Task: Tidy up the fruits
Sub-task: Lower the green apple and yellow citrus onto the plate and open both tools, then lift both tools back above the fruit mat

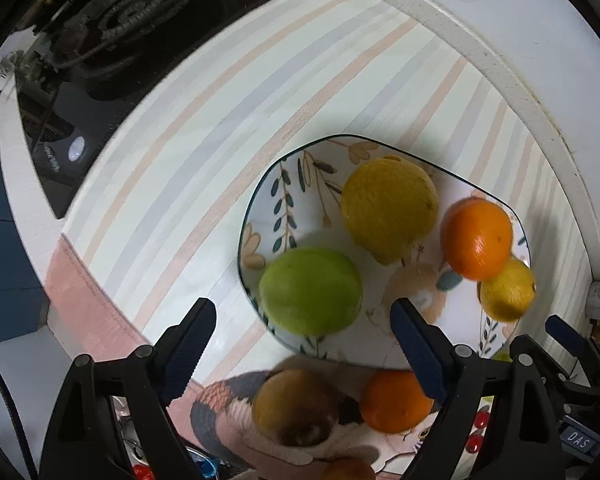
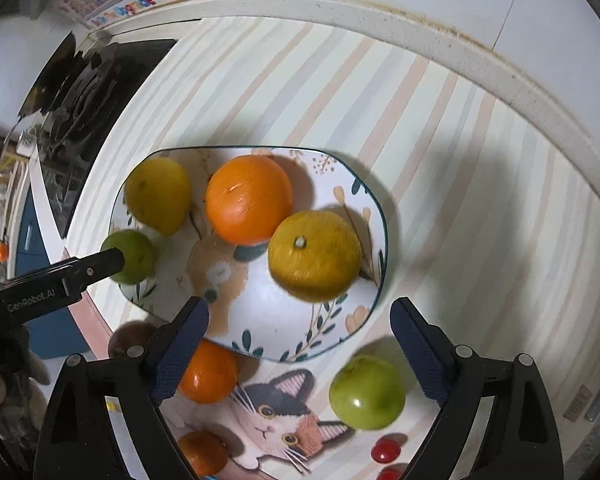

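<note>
Below your left tongs (image 1: pixel 303 346), in the left wrist view, the flowered plate (image 1: pixel 260 200) sits on the striped mat (image 1: pixel 220 100) that covers the tabletop, near the tabletop's pale back edge (image 1: pixel 480 60). Your left tongs stand released, wide apart, with nothing pressed between the blue pads. A green fruit (image 1: pixel 311 290) lies on the plate's near rim, just ahead of the pads. Beyond it rests a large yellow fruit (image 1: pixel 388 208), and to its right an orange (image 1: pixel 478 238) touches a smaller yellow fruit (image 1: pixel 507 290). Off the plate, toward the tabletop's near edge, a brownish fruit (image 1: pixel 296 408) and a second orange (image 1: pixel 396 400) lie on the mat. A black stove (image 1: pixel 100 40) fills the far left corner.

Under your right tongs (image 2: pixel 300 346), in the right wrist view, the same plate (image 2: pixel 260 332) holds four fruits, with the smaller yellow one (image 2: pixel 314 256) nearest the pads and touching the orange (image 2: pixel 249 199). These tongs are also released, gripping nothing. Your left tongs reach in from the left, one fingertip in front of the green fruit (image 2: pixel 138 250). On the mat near the cat picture (image 2: pixel 276 420) lie a green apple (image 2: pixel 367 392), an orange (image 2: pixel 210 372) and two small red pieces (image 2: pixel 385 450).
</note>
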Available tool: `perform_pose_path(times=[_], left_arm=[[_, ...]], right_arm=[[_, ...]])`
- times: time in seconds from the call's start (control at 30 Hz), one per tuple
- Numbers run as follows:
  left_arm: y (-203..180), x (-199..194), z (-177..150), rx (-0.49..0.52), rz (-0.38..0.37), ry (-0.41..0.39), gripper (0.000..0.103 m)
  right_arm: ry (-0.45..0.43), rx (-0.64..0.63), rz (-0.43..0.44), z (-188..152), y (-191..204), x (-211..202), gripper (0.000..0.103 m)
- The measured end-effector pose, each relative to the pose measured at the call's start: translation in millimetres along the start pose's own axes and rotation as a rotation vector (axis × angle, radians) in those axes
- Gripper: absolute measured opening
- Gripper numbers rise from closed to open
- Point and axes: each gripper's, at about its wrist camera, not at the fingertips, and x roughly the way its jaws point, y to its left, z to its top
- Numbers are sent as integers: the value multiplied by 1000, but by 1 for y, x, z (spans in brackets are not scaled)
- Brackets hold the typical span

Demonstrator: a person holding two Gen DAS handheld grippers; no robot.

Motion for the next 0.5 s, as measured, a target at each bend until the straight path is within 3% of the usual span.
perform_pose_path(times=[0.23, 0.5], left_arm=[[-21, -28, -52, 49, 53, -87, 89], [-34, -69, -86, 40, 47, -212, 89]], right_arm=[[-41, -21, -51, -31, 6, -29, 94], [-118, -53, -67, -69, 9, -77, 94]])
